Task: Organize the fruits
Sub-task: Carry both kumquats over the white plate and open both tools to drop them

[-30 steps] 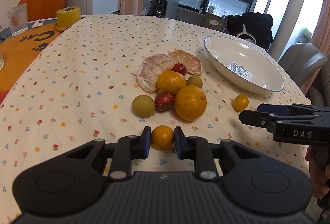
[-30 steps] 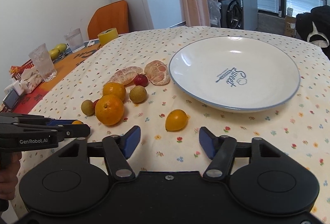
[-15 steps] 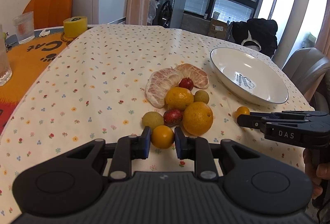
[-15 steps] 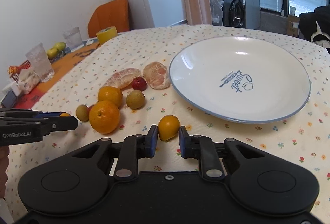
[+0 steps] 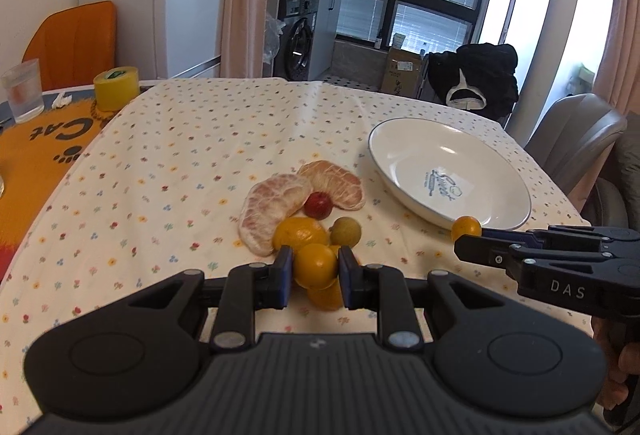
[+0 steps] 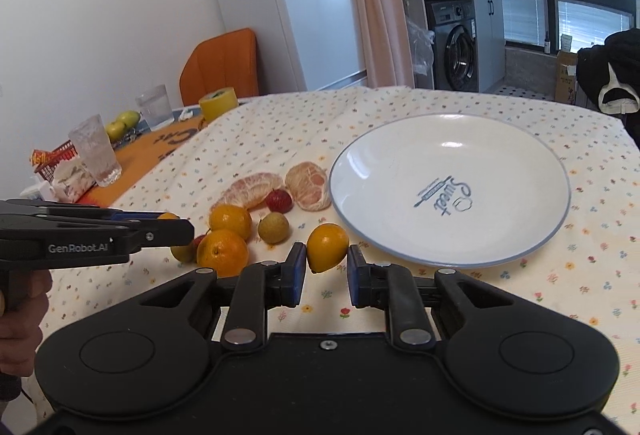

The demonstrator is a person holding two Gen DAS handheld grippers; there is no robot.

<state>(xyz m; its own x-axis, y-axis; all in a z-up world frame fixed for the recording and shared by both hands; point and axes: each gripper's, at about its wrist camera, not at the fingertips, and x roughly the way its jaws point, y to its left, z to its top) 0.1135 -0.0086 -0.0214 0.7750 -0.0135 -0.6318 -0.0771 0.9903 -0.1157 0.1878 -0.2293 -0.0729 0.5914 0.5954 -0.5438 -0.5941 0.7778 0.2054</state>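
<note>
L gripper (image 5: 312, 267), clamped on a small orange fruit (image 5: 315, 265) w/ both pads, is now up off the floral cloth (image 5: 180, 175); 1 s ago that fruit sat on the cloth in front of the fruit pile (image 5: 304, 207), now it hangs over the pile's near edge, hiding part of the big orange. R gripper (image 6: 327, 263) goes from wide open behind the other small orange fruit (image 6: 326, 246) to closed on it, & the fruit is raised, near the white plate (image 6: 520, 247) rim. Both cameras now sit higher.
</note>
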